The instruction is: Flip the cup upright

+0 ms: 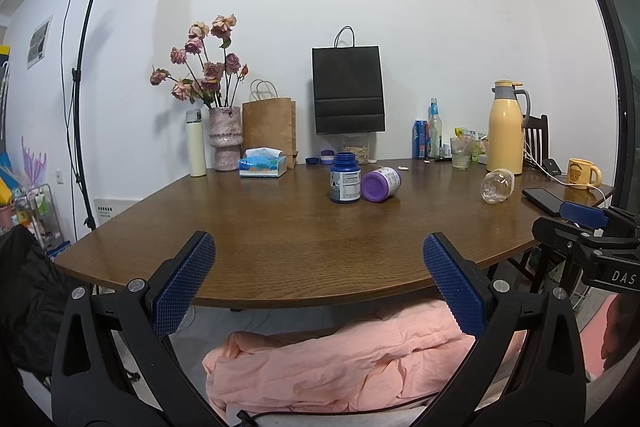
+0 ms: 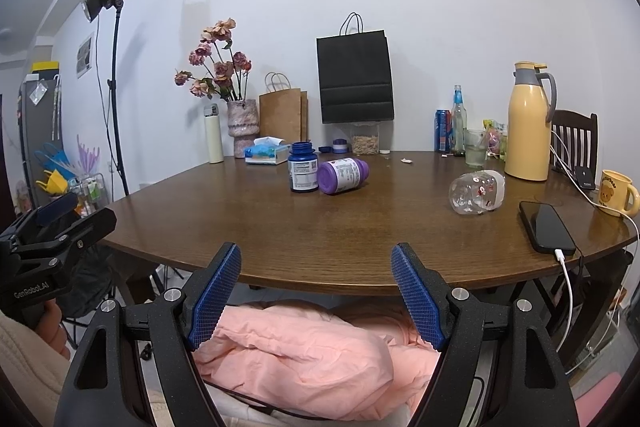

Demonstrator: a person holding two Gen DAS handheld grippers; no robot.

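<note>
A clear cup [image 2: 476, 193] with small red prints lies on its side on the right part of the brown wooden table [image 2: 360, 243]; its open end points right, toward the yellow jug. In the left wrist view the cup [image 1: 497, 185] shows at the far right. My right gripper [image 2: 316, 253] is open and holds nothing, hanging at the table's near edge, well short of the cup and to its left. My left gripper [image 1: 319, 243] is also open with nothing in it, at the near edge further left.
A blue bottle [image 2: 303, 167] stands mid-table beside a purple bottle [image 2: 344, 176] lying down. A black phone [image 2: 546, 227] on a white cable lies right of the cup. Behind are a yellow jug [image 2: 528, 123], a yellow mug [image 2: 616, 193] and a drinking glass [image 2: 475, 147]. Pink cloth [image 2: 300, 347] lies below the edge.
</note>
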